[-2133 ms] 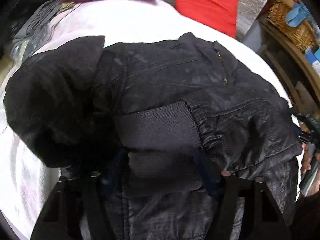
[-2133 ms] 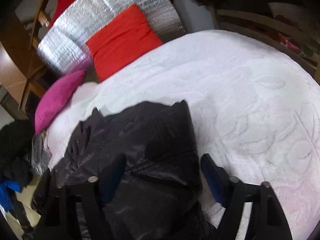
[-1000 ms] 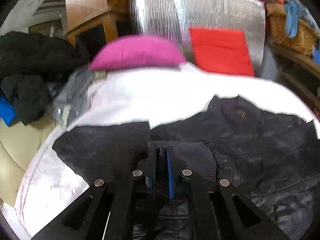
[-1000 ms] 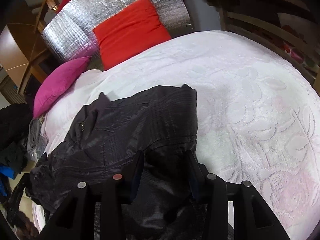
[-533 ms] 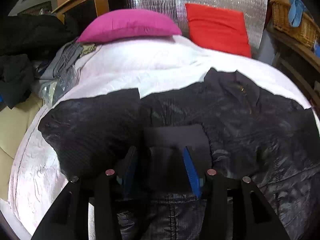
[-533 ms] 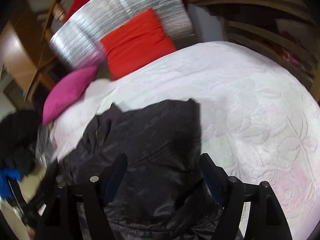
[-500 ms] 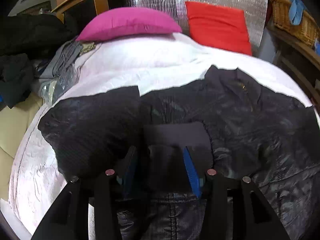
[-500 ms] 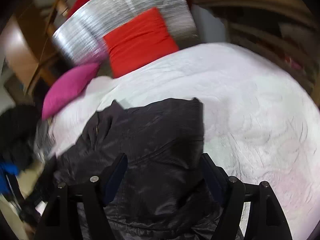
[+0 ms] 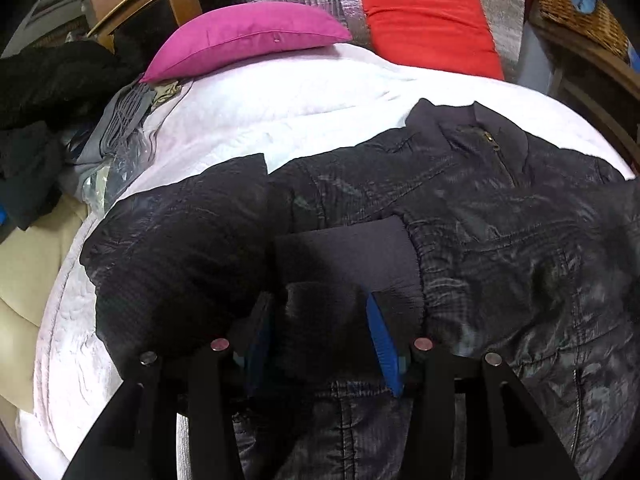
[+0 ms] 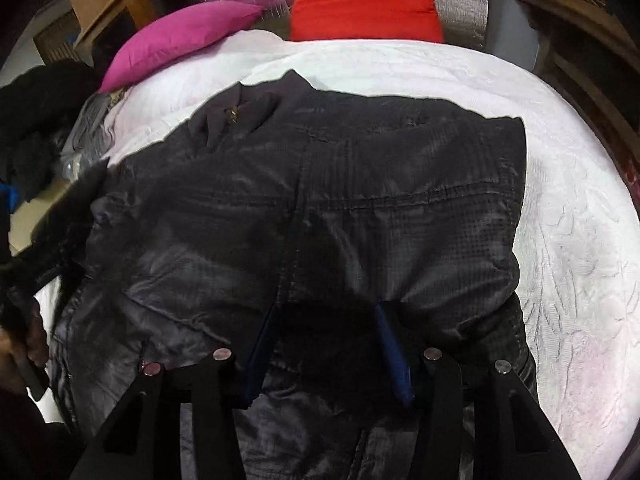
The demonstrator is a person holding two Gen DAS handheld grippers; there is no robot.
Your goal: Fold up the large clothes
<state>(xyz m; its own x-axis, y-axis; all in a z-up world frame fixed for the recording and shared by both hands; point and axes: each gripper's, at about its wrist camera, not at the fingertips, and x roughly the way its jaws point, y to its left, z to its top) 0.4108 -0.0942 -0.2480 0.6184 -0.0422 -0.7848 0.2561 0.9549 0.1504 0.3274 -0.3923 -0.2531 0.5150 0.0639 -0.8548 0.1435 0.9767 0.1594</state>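
Note:
A large black quilted jacket [image 9: 480, 220] lies spread on a white bedspread [image 9: 280, 112], collar and zip toward the pillows. Its left sleeve [image 9: 180, 248] is folded in over the body, and the ribbed cuff [image 9: 344, 252] lies on the front. My left gripper [image 9: 322, 332] stands partly open, with the cuff's near end between its blue pads [image 9: 384, 344]. In the right wrist view the jacket [image 10: 360, 168] fills the middle. My right gripper [image 10: 328, 344] is over its right half, jaws closing around a dark bulge of fabric.
A pink pillow [image 9: 248, 36] and a red cushion [image 9: 428, 20] rest at the bed's far end against a silver panel. Dark and grey clothes [image 9: 48, 92] are piled at the left. A wicker basket [image 9: 576, 12] sits on wooden shelves at the right. A hand [image 10: 24, 344] shows at the left edge.
My left gripper, shut on the cuff a second ago, has let it go and sunk slightly. My right gripper let go of the jacket's edge, shifted sideways over the jacket, and its jaws have narrowed again.

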